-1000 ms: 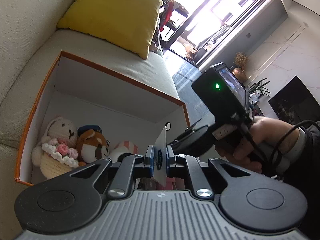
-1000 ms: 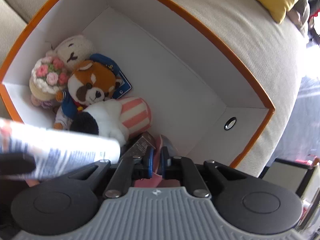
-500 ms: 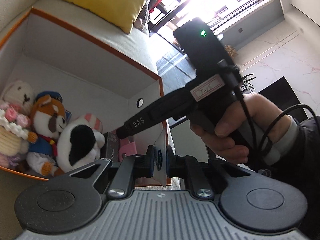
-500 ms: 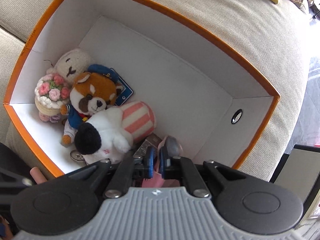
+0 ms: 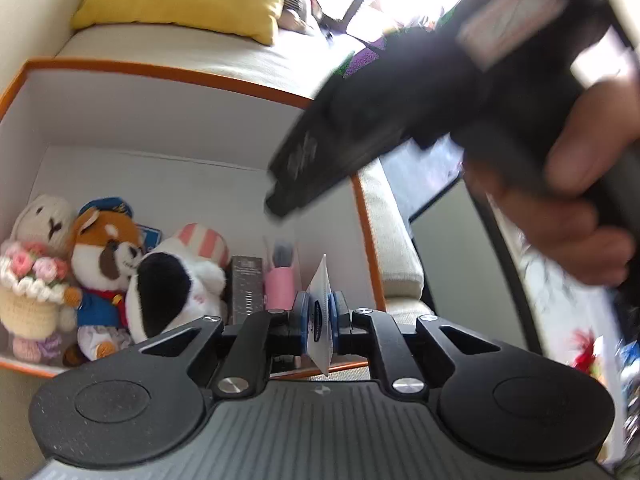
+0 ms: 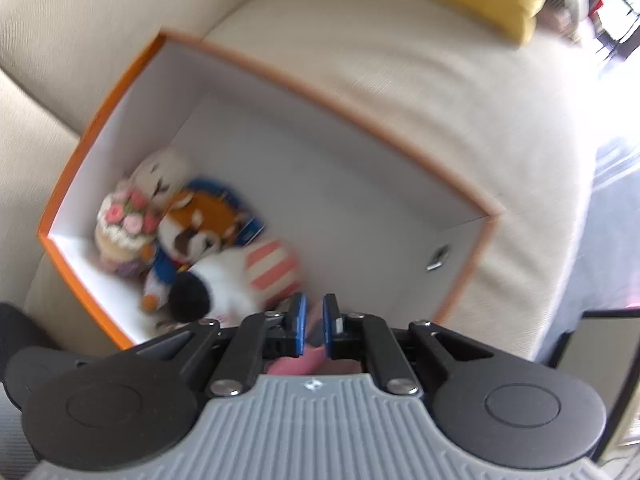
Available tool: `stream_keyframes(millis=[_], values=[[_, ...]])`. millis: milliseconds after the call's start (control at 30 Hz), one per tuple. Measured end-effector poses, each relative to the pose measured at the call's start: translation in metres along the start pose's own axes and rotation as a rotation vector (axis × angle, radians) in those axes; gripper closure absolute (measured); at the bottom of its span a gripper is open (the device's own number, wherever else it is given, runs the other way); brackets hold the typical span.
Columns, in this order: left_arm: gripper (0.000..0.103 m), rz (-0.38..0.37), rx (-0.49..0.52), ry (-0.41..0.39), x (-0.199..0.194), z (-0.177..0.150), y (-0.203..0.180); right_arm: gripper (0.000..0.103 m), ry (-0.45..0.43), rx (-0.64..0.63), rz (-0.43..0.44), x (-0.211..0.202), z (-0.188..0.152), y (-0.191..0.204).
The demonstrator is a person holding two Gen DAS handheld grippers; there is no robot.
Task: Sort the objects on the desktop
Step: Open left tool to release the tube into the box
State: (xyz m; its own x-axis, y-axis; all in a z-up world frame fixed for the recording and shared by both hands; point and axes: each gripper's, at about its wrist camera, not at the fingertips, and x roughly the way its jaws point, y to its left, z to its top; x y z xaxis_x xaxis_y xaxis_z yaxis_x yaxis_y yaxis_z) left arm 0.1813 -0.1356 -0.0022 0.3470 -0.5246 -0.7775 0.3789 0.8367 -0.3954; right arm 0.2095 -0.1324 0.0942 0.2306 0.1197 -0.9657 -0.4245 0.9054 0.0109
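over the box (image 5: 168, 76) my left tongs (image 5: 319, 322) pinch a thin, floppy card (image 5: 320, 284) by its middle, right tongs (image 6: 314, 326) pressed together, empty.

My left gripper (image 5: 318, 322), black linkage arms, silver screws, blue pads, grey ribbed housing, my right gripper (image 6: 314, 326) built the same

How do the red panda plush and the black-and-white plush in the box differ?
The red panda plush is orange-brown, wears a blue cap and blue outfit, and sits upright. The black-and-white plush is white with a black head, has a pink-striped part, and lies tipped over beside it. Both sit in the orange-rimmed box.
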Motion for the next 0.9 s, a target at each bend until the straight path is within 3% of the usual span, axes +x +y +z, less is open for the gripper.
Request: stream_keyframes(millis=[100,233,533,600,700,900], values=[[0.091,0.048,0.072,0.033,0.013,0.004,-0.014,0.092,-0.082,0.057,-0.078,-0.018,-0.011,-0.015],[0.091,0.090,0.122,0.077,0.029,0.008,-0.025,0.092,-0.120,0.155,-0.106,-0.027,-0.034,-0.040],[0.079,0.016,0.016,0.114,0.041,0.000,-0.013,0.090,-0.120,0.286,-0.102,-0.015,-0.089,-0.067],[0.070,0.011,0.008,0.093,0.035,-0.002,-0.011,0.089,-0.125,0.297,-0.104,-0.013,-0.101,-0.067],[0.045,0.025,-0.010,0.035,0.017,-0.006,-0.006,0.089,-0.149,0.326,-0.104,-0.013,-0.123,-0.065],[0.044,-0.010,0.052,-0.151,-0.044,-0.024,-0.013,0.081,-0.251,0.374,-0.163,-0.010,-0.175,-0.050]])
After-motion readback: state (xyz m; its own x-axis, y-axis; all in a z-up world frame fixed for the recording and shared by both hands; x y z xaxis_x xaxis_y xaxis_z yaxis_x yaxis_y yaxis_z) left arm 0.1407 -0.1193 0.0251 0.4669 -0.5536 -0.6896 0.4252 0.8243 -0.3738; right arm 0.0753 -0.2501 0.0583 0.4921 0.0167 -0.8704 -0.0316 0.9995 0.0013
